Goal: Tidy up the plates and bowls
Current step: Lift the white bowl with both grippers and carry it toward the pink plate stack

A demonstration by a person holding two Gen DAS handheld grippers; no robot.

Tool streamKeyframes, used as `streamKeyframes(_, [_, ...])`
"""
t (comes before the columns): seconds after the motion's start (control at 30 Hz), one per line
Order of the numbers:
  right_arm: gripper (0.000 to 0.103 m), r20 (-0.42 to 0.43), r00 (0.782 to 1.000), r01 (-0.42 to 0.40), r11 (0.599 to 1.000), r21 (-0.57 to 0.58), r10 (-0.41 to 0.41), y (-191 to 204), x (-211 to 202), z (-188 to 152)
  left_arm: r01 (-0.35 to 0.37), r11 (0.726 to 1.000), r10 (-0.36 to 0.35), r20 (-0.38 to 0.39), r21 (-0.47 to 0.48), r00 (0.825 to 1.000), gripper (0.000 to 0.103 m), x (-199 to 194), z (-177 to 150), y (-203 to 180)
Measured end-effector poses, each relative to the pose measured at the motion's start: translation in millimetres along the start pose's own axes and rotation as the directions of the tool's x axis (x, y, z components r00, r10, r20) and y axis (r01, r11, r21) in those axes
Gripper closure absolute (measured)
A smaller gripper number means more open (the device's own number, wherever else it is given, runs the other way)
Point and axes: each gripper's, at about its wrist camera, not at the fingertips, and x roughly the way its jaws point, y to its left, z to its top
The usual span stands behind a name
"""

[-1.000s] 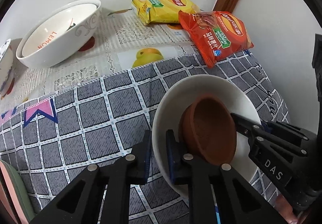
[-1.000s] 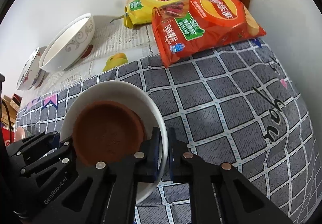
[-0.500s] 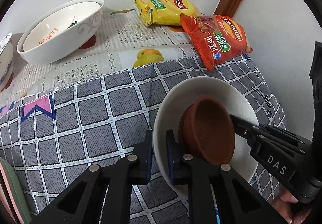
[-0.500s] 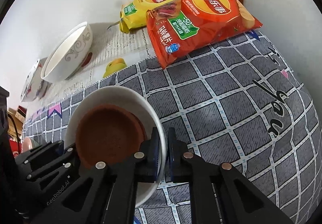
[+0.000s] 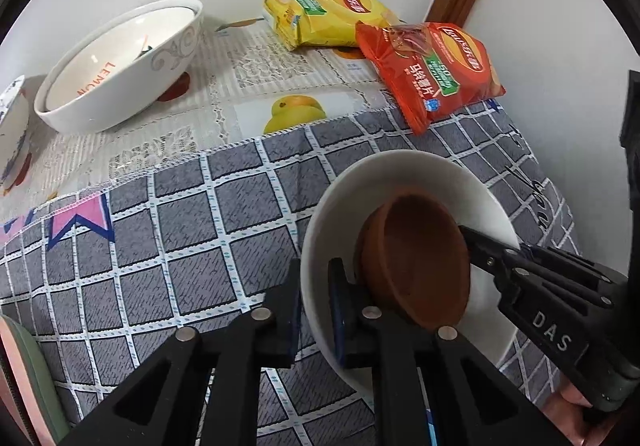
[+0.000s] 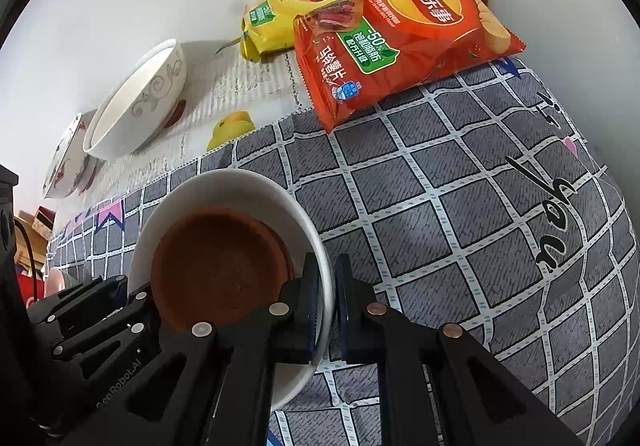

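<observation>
A white bowl (image 5: 420, 177) with a brown bowl (image 5: 416, 258) nested inside is held above the grey checked cloth. My left gripper (image 5: 314, 310) is shut on the white bowl's left rim. My right gripper (image 6: 326, 298) is shut on its right rim (image 6: 316, 242), and the brown bowl (image 6: 220, 270) shows inside it. The right gripper also shows in the left wrist view (image 5: 532, 286). A large white patterned bowl (image 5: 116, 61) with another bowl nested in it stands at the back left; it also shows in the right wrist view (image 6: 136, 105).
A yellow chip bag (image 5: 324, 21) and a red chip bag (image 5: 432, 73) lie at the back by the wall. A blue-patterned bowl (image 5: 12, 133) stands at the far left. A pink and green dish edge (image 5: 20, 378) is at the lower left. The wall lies close on the right.
Both grippers with the nested bowls have pulled back and up a little from the table; the bags and the patterned bowl look slightly farther. The grips are unchanged.
</observation>
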Motion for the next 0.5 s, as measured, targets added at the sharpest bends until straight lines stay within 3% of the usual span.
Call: streamKeyframes(0.5, [0.095,0.029,0.999,-0.016,1.000,0.025,0.016,16,-29,-20,0.021,0.999,-0.021,0.009,-0.035,1.000,0.092,-32,-21,14])
